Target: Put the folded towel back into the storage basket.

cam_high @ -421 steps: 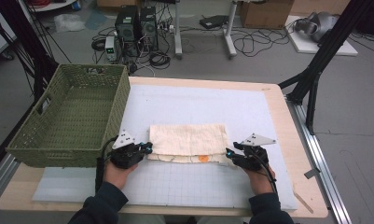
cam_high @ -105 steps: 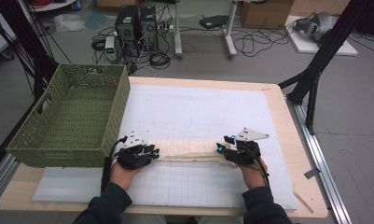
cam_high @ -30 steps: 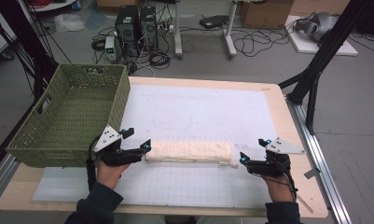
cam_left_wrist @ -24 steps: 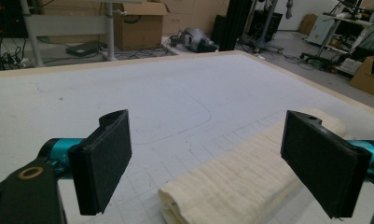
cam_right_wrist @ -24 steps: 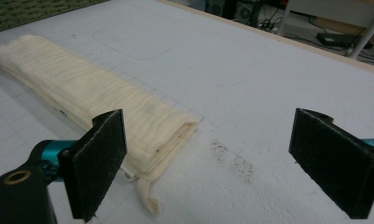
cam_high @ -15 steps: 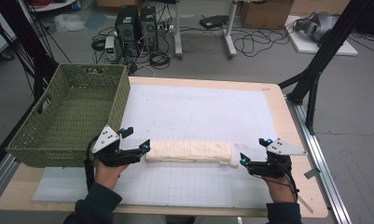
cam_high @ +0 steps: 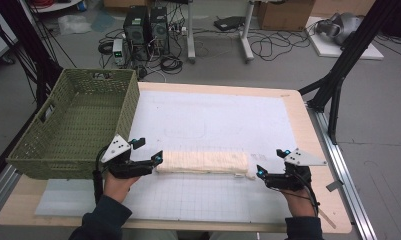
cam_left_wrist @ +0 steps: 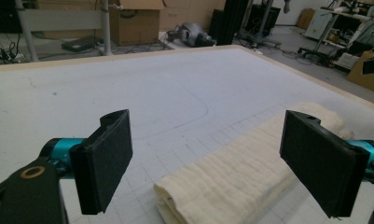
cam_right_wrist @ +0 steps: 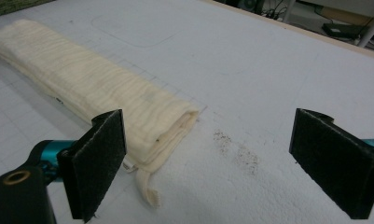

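A cream towel [cam_high: 204, 162], folded into a long narrow strip, lies across the white mat [cam_high: 213, 120] near the front. My left gripper [cam_high: 157, 161] sits at the strip's left end, open, with the towel [cam_left_wrist: 240, 172] lying between and beyond its jaws. My right gripper [cam_high: 258, 173] rests just off the strip's right end, open, its jaws wide and holding nothing. In the right gripper view the towel [cam_right_wrist: 91, 88] ends in a loose flap [cam_right_wrist: 145, 186] on the mat.
A green woven basket [cam_high: 73, 125] stands at the table's left, close behind my left hand. A dark speck stain [cam_right_wrist: 233, 147] marks the mat by the towel's right end. Black frame legs [cam_high: 338, 85] rise past the table's right edge.
Over the longer span the wide folded towel became a narrow strip. Both grippers let go and drew outward to its ends. In the last second nothing moved.
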`<state>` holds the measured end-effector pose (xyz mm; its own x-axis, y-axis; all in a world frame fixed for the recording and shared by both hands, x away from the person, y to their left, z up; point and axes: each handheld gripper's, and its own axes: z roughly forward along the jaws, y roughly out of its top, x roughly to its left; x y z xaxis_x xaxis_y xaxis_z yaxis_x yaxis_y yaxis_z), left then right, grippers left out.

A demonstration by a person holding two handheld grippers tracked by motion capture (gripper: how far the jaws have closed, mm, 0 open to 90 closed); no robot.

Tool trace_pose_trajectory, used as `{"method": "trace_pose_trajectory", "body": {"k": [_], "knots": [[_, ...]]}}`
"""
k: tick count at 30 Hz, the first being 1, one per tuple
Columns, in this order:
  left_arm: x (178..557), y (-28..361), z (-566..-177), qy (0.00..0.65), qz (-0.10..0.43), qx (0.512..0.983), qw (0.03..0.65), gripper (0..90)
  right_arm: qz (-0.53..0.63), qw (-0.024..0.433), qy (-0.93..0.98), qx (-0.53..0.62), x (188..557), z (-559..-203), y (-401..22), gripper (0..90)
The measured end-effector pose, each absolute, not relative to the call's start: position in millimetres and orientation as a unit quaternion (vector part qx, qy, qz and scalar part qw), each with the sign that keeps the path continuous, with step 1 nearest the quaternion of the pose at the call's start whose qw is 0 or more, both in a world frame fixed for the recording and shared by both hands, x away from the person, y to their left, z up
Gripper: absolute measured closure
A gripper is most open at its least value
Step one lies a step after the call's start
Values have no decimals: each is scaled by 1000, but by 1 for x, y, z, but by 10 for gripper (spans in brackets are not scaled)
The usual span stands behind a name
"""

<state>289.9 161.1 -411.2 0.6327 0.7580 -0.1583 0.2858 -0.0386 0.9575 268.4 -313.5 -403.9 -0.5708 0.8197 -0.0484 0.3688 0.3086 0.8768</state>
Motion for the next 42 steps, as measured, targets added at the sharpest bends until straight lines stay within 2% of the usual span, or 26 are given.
{"method": "trace_pose_trajectory", "body": {"k": [4, 7, 14, 22, 30, 38, 42], "knots": [[291, 159, -414, 381, 196, 700, 571, 186, 442, 254, 770, 384, 269, -404, -312, 102], [291, 157, -415, 383, 191, 709, 560, 263, 441, 254, 772, 380, 269, -405, -311, 103], [298, 153, -427, 423, 173, 725, 515, 376, 442, 251, 772, 382, 268, -406, -312, 102], [306, 148, -441, 465, 156, 745, 452, 414, 439, 243, 777, 379, 269, -408, -309, 102], [304, 135, -448, 458, 122, 771, 425, 403, 434, 240, 783, 376, 270, -409, -307, 103], [294, 120, -448, 447, 171, 786, 392, 392, 433, 238, 784, 375, 271, -409, -306, 103], [291, 118, -448, 438, 165, 789, 398, 497, 434, 236, 785, 375, 271, -410, -306, 103]]}}
